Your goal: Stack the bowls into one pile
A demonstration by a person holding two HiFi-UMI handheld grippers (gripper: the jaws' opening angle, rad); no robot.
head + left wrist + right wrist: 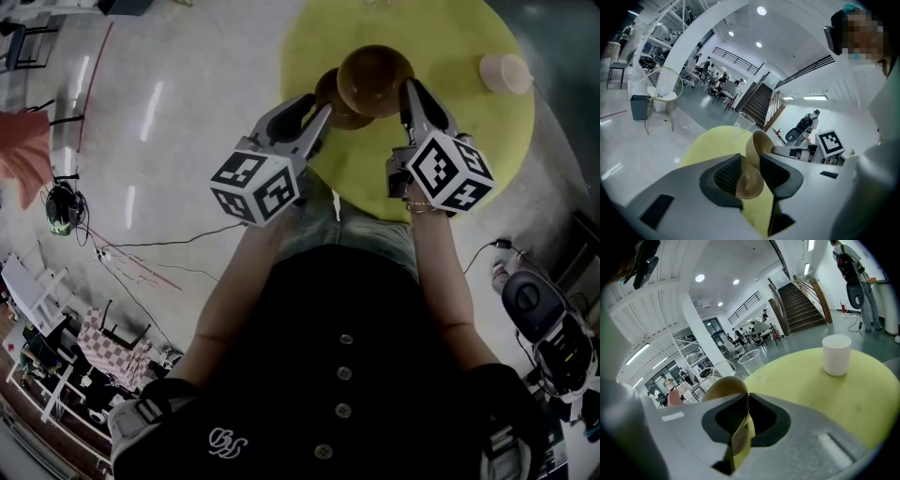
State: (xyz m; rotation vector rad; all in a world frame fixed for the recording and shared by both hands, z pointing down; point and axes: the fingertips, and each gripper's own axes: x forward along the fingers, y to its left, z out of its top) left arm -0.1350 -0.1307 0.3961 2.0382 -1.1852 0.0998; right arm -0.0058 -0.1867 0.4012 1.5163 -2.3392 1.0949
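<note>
The left gripper is clamped on the rim of the first brown bowl, above the yellow table. Overlapping it from above, the second brown bowl hangs tilted, its rim pinched in the right gripper. Nesting likely goes best if the second bowl is levelled and centred before release.

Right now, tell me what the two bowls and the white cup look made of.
Left-held bowl: tan-brown and smooth with a faint sheen and no visible grain. It could be wood or wood-look plastic.
Right-held bowl: same colour and sheen, with a thin wall. Its material is equally open.
White cup: opaque, matte white. It could be paper, plastic or ceramic; cannot tell.
</note>
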